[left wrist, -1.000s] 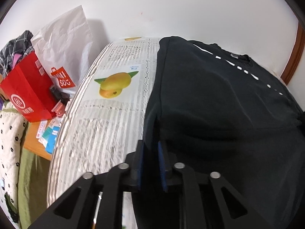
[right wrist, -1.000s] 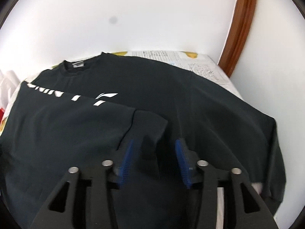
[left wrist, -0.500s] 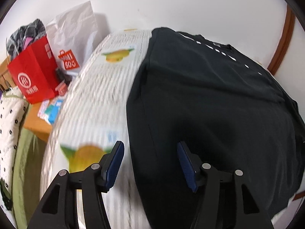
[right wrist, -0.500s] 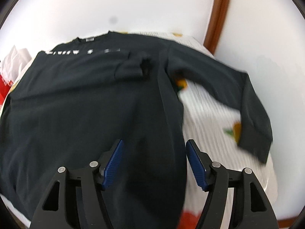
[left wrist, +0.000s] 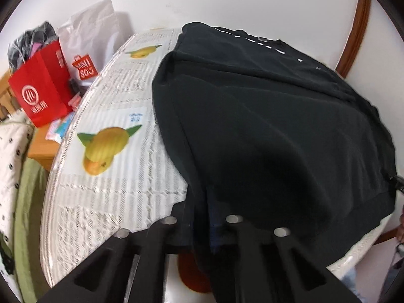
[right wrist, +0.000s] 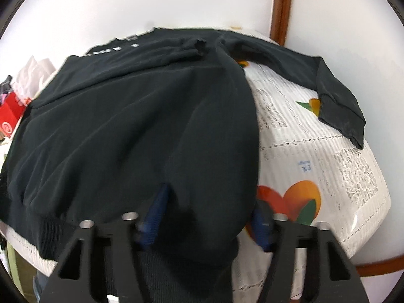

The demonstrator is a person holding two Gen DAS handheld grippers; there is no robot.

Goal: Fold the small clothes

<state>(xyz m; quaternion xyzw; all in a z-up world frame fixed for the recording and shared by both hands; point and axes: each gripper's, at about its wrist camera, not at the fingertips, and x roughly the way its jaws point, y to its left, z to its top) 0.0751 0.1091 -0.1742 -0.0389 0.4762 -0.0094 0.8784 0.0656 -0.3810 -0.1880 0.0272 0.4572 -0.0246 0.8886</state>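
Note:
A black long-sleeved sweatshirt (left wrist: 265, 116) with white chest lettering lies on a round table; it also shows in the right wrist view (right wrist: 131, 116). One sleeve is folded across the chest; the other sleeve (right wrist: 325, 93) lies out to the right. My left gripper (left wrist: 202, 217) is shut on the sweatshirt's bottom left hem corner at the near table edge. My right gripper (right wrist: 207, 214) is open, its blue pads either side of the bottom right hem, which bunches between them.
The table (left wrist: 106, 184) has a white lace cloth with fruit prints (right wrist: 353, 176). A red paper bag (left wrist: 40, 93) and a white shopping bag (left wrist: 88, 40) stand left of it. White wall and a brown wooden frame (right wrist: 280, 7) lie behind.
Both grippers pulled back from the folded sleeve to the near hem. The left gripper opened, then shut on the hem corner. The right gripper stayed open and now straddles the hem.

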